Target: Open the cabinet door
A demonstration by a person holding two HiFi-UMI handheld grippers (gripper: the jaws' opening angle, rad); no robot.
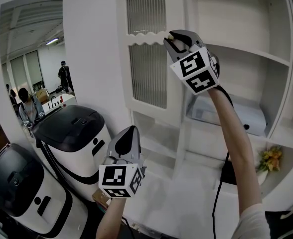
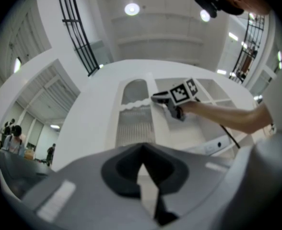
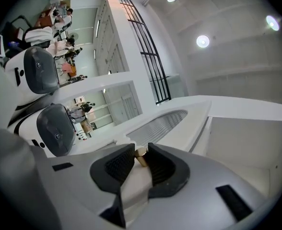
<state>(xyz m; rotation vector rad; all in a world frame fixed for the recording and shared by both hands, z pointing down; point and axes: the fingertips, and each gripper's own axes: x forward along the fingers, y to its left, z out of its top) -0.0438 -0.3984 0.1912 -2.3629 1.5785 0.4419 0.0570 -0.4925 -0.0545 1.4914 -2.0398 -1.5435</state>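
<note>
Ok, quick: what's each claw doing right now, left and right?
Left claw: closed, holding nothing.
Right claw: closed on the small brass knob of the white cabinet door.

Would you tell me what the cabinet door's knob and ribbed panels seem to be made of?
Knob: probably polished brass-toned metal, gold with a bright sheen. Ribbed panels: likely fluted glass, given fine vertical grooves and a grey translucent look; plastic is possible.
</note>
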